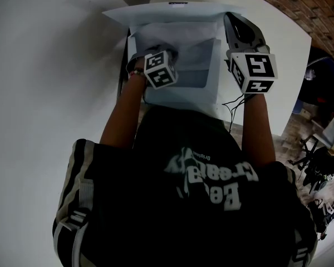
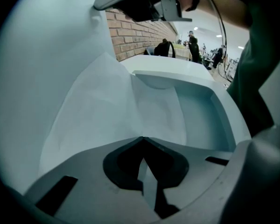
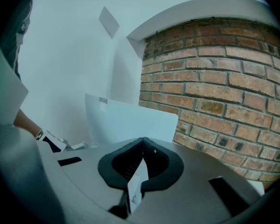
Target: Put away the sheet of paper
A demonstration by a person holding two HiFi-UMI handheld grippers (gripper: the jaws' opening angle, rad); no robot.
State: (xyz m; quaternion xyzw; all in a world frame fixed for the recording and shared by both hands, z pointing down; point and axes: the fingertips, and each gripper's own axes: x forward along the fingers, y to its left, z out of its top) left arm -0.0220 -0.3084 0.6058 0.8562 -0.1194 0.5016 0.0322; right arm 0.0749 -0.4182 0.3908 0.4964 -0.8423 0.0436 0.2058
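- Jaws of the left gripper (image 2: pixel 142 143) pinch the sheet of paper (image 2: pixel 107 111), which drapes into the white box (image 2: pixel 212 113) at centre frame.
- The right gripper (image 3: pixel 141 146) is clamped on a thin white edge (image 3: pixel 135 183).
- The label (image 3: pixel 103 100) on the upright lid (image 3: pixel 130 120) is too small to read.
- The shirt lettering (image 1: pixel 211 182) is upside down and unclear.

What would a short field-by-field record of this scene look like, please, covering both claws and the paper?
Setting: white table, with a brick wall beside it
Left claw: shut on the sheet of paper, pointing down at the white tray
Right claw: shut on a thin white edge, apparently of the white panel standing upright ahead of it
Sheet of paper: partly inside the tray, partly over its rim
Task status: paper not yet lying flat in the tray
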